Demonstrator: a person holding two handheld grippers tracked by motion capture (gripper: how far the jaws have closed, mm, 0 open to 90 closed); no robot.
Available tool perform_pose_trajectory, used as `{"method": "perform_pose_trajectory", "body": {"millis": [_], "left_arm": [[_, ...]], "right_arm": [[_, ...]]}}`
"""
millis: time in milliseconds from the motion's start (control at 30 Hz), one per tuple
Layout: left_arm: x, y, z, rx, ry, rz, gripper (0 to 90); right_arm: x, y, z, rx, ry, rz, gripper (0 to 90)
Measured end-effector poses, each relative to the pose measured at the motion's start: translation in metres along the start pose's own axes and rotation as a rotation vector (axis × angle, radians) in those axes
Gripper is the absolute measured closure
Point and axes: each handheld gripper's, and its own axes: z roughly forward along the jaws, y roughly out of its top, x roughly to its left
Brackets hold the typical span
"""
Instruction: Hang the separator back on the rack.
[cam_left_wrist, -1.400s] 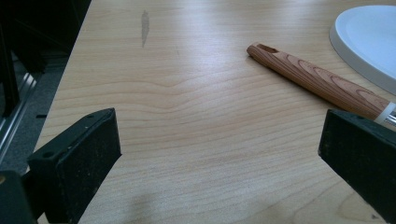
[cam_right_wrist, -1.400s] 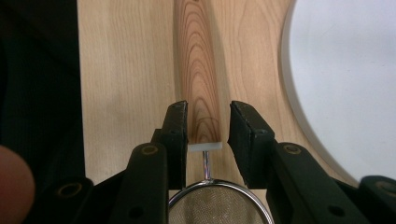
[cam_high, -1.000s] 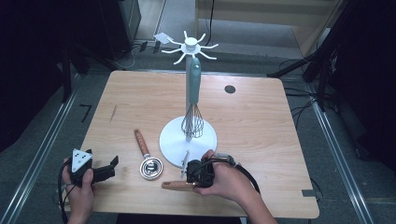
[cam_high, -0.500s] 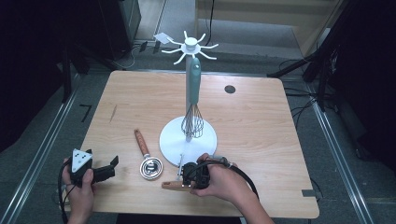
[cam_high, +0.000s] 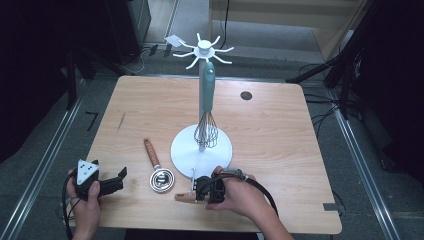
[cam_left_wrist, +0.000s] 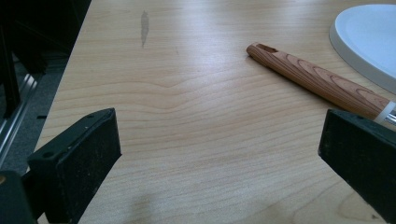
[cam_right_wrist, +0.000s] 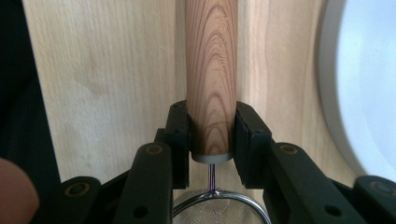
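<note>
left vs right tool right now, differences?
Left tool wide open, nothing between its jaws; right tool has just been closing, pads on the strainer handle. Left tool faces the loose wooden-handled utensil, apart from it; right tool touches its item. Both low near the table front edge.

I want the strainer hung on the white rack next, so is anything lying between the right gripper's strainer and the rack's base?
Nothing visible does. The right gripper has just been closing on the strainer's wooden handle, and bare table separates it from the rack's white base.
</note>
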Motion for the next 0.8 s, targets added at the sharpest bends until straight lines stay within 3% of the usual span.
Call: {"method": "perform_pose_trajectory", "body": {"millis": [100,133,167,200,267,300,333,600,633,667,700,800], "left_arm": [[0.0,0.0,0.0,0.0,0.0,0.0,0.0],[0.0,0.0,0.0,0.0,0.0,0.0,0.0],[0.0,0.0,0.0,0.0,0.0,0.0,0.0],[0.0,0.0,0.0,-0.001,0.001,-0.001,0.0],[0.0,0.0,0.0,-0.001,0.0,-0.001,0.0],[0.0,0.0,0.0,-0.002,0.0,-0.001,0.0],[0.0,0.0,0.0,-0.001,0.0,0.0,0.0],[0.0,0.0,0.0,-0.001,0.0,-0.001,0.0],[0.0,0.0,0.0,-0.001,0.0,-0.001,0.0],[0.0,0.0,0.0,0.001,0.001,0.0,0.0],[0.0,0.0,0.0,0.0,0.0,0.0,0.0],[0.0,0.0,0.0,0.0,0.0,0.0,0.0]], "right_arm": [[-0.004,-0.006,-0.005,-0.042,-0.018,0.009,71.4],[-0.008,-0.007,-0.005,-0.075,-0.022,-0.033,71.4],[-0.009,-0.008,-0.007,-0.082,-0.024,-0.019,71.4],[-0.007,-0.011,-0.011,-0.064,-0.024,0.043,71.4],[-0.009,-0.015,-0.015,-0.073,-0.044,0.07,71.4],[-0.015,-0.017,-0.014,-0.104,-0.053,0.02,71.4],[-0.011,-0.02,-0.017,-0.075,-0.052,0.093,71.4],[-0.023,-0.04,-0.023,-0.107,-0.062,0.165,71.4],[-0.025,-0.042,-0.023,-0.116,-0.066,0.165,71.4],[-0.03,-0.044,-0.023,-0.155,-0.077,0.11,71.4],[-0.026,-0.046,-0.026,-0.121,-0.07,0.19,71.4],[-0.03,-0.052,-0.029,-0.126,-0.083,0.21,71.4]]}}
